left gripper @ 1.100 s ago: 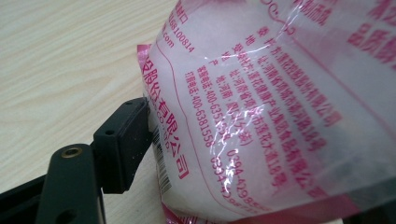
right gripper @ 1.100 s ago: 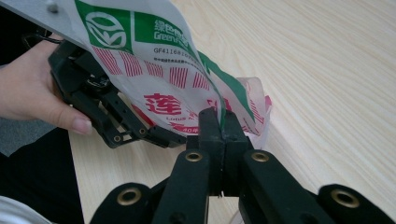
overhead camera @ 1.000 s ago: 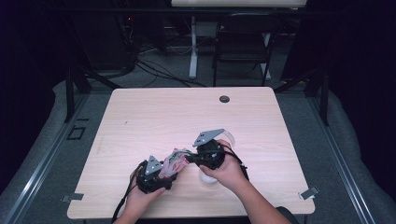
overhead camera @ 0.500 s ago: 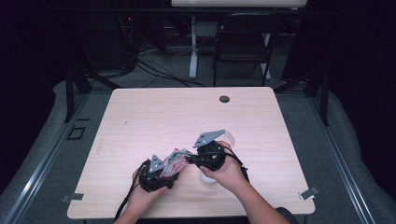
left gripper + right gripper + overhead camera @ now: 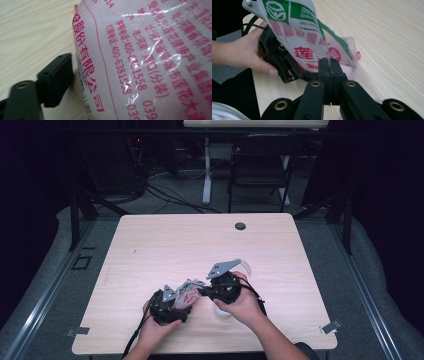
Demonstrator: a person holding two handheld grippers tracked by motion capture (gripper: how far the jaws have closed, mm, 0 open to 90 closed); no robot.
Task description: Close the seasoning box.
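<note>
The plastic packet (image 5: 312, 37) is held up just off the near middle of the table (image 5: 165, 245), strung between the two grippers. It's a thin printed bag, white with red stripes and a green band, and it looks to be gripped from both sides so the film can be pulled taut, most likely to tear or open it, though that's only a guess from the pose.

The right gripper (image 5: 329, 67) is pinched tight on the packet's thin edge; its jaws are pressed together with just the film sandwiched between them. The left gripper (image 5: 170, 302) is gripped by the person's left hand (image 5: 244, 55) and sits right against the bag's other end. One black jaw is seen touching the bag's side in the left gripper view, but the other one is hidden behind the plastic, so whether it's actually clamped can't be told.

From the high view the packet (image 5: 187, 287) is only a crumpled bit between the two hands, and a white round thing under the right hand can't be made out. The front print and the pinch point are given by the right gripper view, while the small red lettering on the back of the packet (image 5: 150, 57) is given by the left gripper view.
</note>
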